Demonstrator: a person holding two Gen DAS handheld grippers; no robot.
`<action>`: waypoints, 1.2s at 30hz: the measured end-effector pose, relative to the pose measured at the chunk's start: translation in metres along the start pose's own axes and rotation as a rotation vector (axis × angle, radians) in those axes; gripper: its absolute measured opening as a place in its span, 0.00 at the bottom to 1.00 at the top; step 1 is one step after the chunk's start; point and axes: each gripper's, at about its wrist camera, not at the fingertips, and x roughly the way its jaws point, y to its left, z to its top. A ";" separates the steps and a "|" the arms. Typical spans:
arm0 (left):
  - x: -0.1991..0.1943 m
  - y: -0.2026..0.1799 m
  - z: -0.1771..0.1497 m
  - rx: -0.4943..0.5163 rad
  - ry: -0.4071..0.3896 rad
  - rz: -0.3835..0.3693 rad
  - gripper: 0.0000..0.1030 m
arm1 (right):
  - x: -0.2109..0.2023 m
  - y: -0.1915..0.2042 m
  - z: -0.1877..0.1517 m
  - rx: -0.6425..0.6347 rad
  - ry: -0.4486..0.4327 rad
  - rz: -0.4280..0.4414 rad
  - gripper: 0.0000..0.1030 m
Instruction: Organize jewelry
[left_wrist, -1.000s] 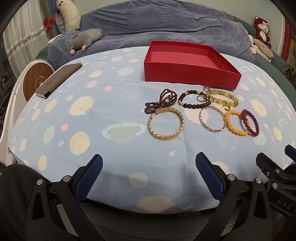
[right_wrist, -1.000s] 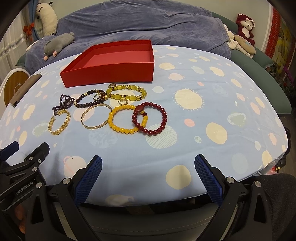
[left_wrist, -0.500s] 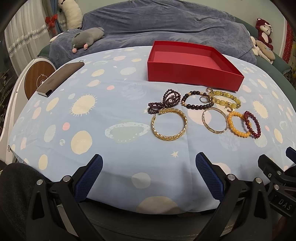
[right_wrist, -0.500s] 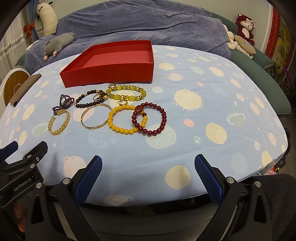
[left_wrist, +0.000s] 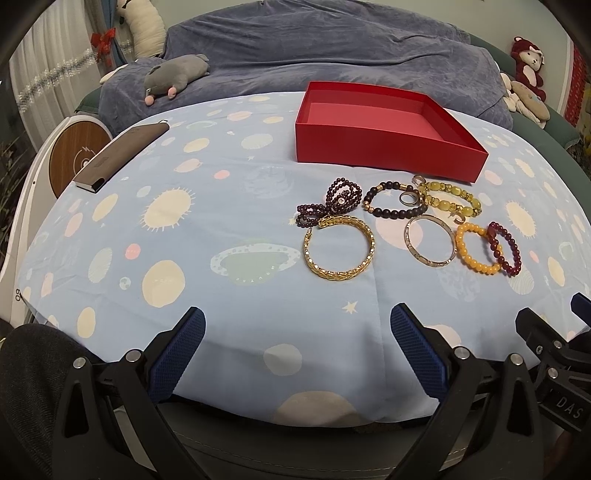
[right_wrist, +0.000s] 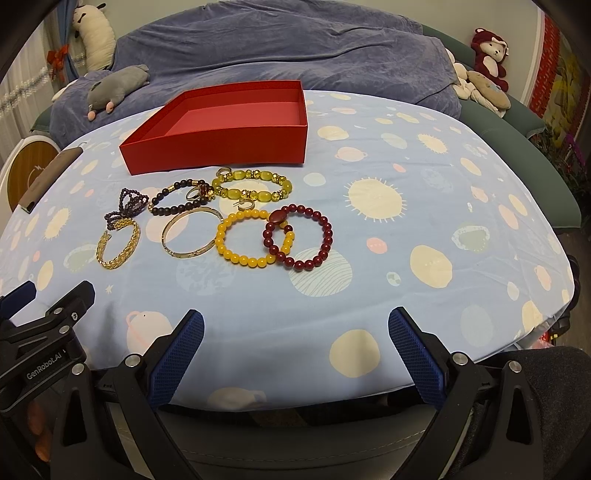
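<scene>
We are holding the left claw (left_wrist: 297, 341) and right claw (right_wrist: 295, 341) wide apart, both empty, at the surface's (right_wrist: 424, 177) near edge; the bracelets (right_wrist: 243, 238) are lying clustered before the empty red box (right_wrist: 221, 147).

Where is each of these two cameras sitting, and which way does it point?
Left wrist view: sits on the left tool, looking forward over the table at the gold chain bracelet and red box; its own blue fingers, a dark-trousered knee and the right tool show.
Right wrist view: sits on the right tool, facing the dark red bead bracelet; the left tool shows at lower left.
Both share the box, all the bracelets and the grey plush toy.
</scene>
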 end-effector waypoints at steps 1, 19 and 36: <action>0.000 0.000 0.000 0.001 0.000 0.000 0.93 | 0.000 0.000 0.000 0.000 0.000 0.000 0.93; 0.001 0.001 0.001 -0.006 0.007 -0.005 0.93 | 0.000 0.000 0.000 0.000 -0.001 0.001 0.93; 0.003 -0.001 0.000 -0.015 0.013 -0.012 0.93 | -0.004 0.000 0.005 0.007 -0.014 0.011 0.93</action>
